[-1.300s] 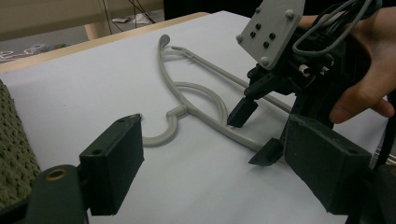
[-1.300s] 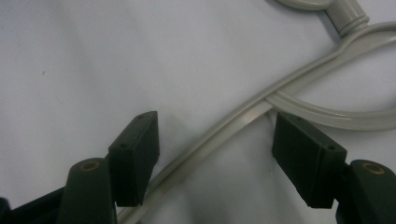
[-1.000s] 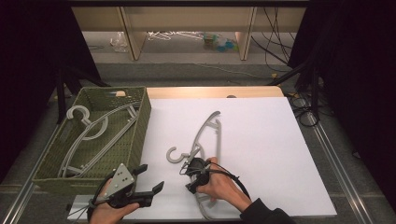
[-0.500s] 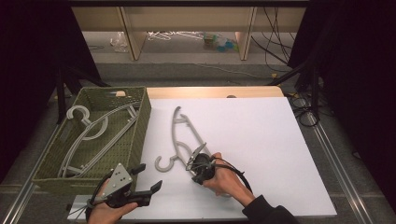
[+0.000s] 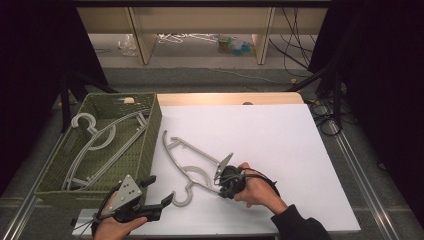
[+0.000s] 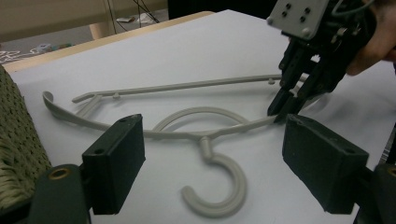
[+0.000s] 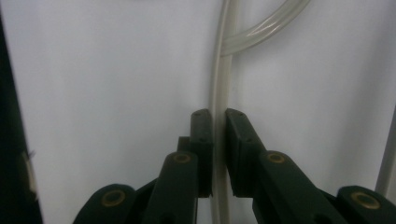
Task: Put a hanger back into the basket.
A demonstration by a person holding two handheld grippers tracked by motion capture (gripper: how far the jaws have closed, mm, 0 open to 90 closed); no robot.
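White table [image 5: 300,150] lies open right of hanger [image 5: 192,172].

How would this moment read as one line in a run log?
right tongs: shut on hanger | left tongs: open, empty | basket: holds hangers

One grey hanger [image 5: 192,165] lies on the white surface [image 5: 280,145]. One green basket [image 5: 150,125] holds more grey hangers [image 5: 95,132], maybe two. Two grippers.

hanger [image 5: 192,162] on table [image 5: 300,150], basket [image 5: 150,125] left
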